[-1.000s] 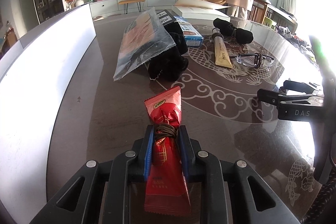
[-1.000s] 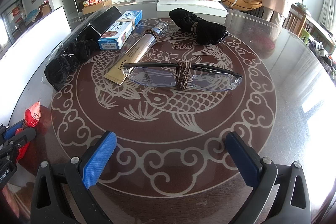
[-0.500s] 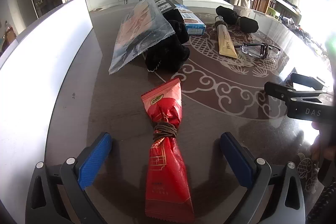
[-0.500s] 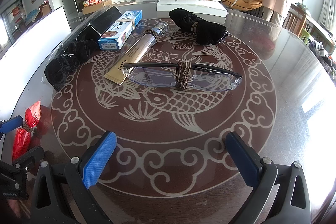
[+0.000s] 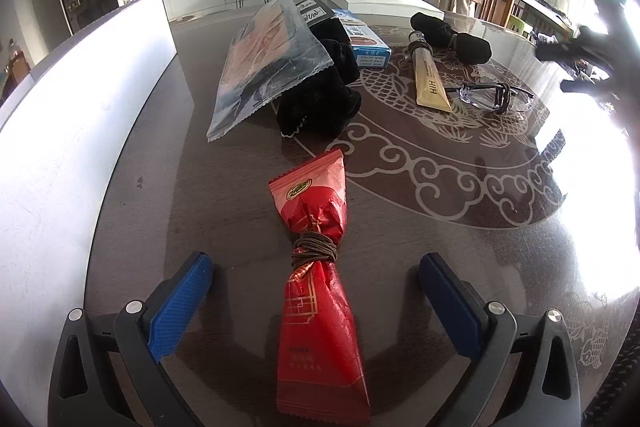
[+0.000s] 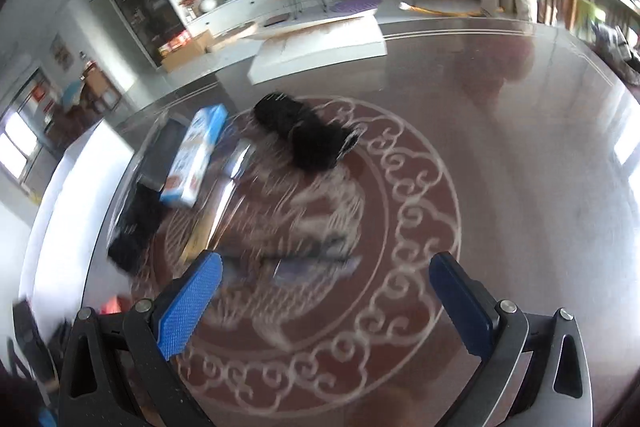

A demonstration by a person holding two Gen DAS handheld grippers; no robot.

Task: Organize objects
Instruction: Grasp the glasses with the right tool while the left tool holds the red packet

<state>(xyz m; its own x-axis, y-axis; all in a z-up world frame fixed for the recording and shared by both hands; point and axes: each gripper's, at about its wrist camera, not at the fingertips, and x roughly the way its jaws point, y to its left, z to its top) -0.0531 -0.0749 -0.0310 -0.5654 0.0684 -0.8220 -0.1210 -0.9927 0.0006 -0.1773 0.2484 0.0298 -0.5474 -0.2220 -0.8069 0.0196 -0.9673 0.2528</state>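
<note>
The red snack packet [image 5: 320, 291] lies flat on the bench [image 5: 224, 187] at 6 o'clock in the left wrist view, between the pads of the left claw [image 5: 316, 303], which is spread wide and touches nothing. It looks light, crinkly and slippery, so its cord-bound waist [image 5: 314, 251] seems the surest hold. The right claw [image 6: 328, 303] is spread too, empty, above the blurred glasses [image 6: 296, 259].

The packet [image 5: 316, 291] lies on the table [image 5: 400, 227], glasses [image 5: 496, 98] far right.

Black gripper frames, silver screws, blue ridged pads on fingers [image 5: 180, 307].
</note>
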